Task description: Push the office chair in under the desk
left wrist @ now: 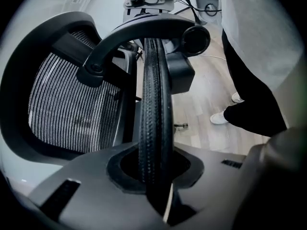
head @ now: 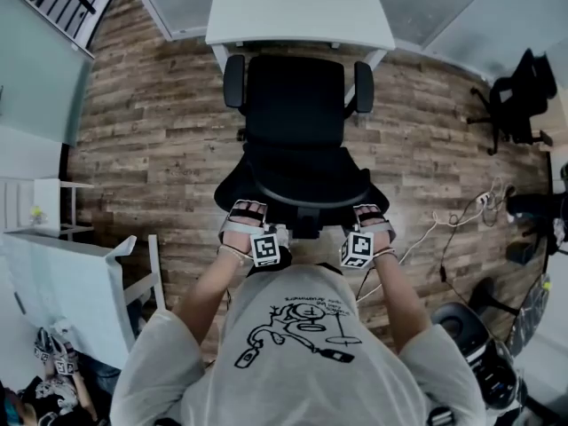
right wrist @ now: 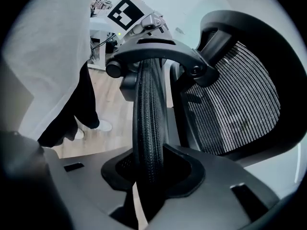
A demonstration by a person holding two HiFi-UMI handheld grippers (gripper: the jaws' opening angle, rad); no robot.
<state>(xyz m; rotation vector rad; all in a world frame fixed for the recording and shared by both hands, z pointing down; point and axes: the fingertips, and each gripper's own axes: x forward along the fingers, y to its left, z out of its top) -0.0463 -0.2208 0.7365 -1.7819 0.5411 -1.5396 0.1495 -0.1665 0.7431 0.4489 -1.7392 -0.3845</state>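
The white counter (head: 302,11) stood against the far wall. The office chair (head: 295,105) faced it from just in front, not yet tucked under. The left tool (head: 248,216) and right tool (head: 373,216) each clamped the backrest's top rim (left wrist: 154,104), one toward each end, likely for a straight, even push.
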